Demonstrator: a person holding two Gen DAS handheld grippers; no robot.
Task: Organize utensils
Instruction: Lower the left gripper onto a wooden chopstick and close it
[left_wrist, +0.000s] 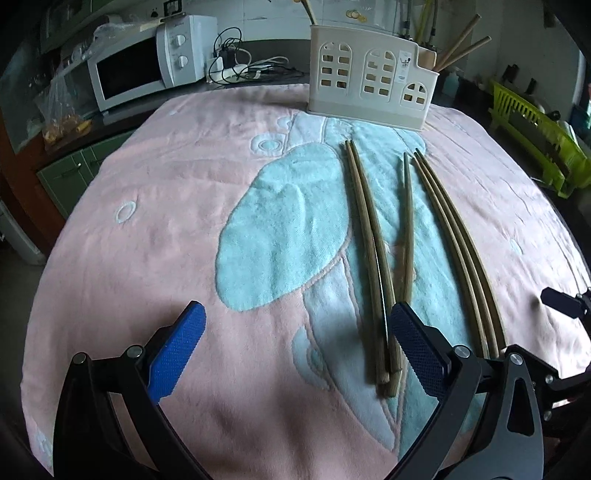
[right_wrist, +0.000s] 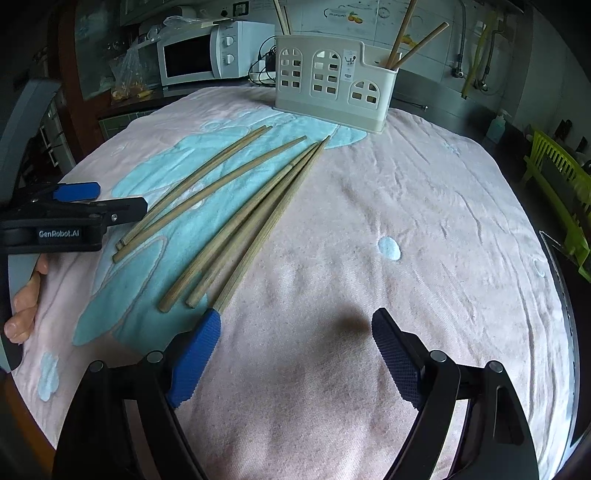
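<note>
Both claws gape, empty: left gripper (left_wrist: 297, 345), right gripper (right_wrist: 295, 350). Six chopsticks (left_wrist: 373, 236) lie on the towel (left_wrist: 166, 221), perhaps touching the left claw; caddy (left_wrist: 369, 79) at twelve o'clock.

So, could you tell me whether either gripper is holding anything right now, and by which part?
Nothing is held. The left gripper and right gripper both stand open above the towel; the chopsticks lie loose on it.

hidden: chopstick (right_wrist: 236, 284) butt behind right gripper (right_wrist: 295, 325) | holder (right_wrist: 332, 107) sticks cropped, maybe chopsticks
</note>
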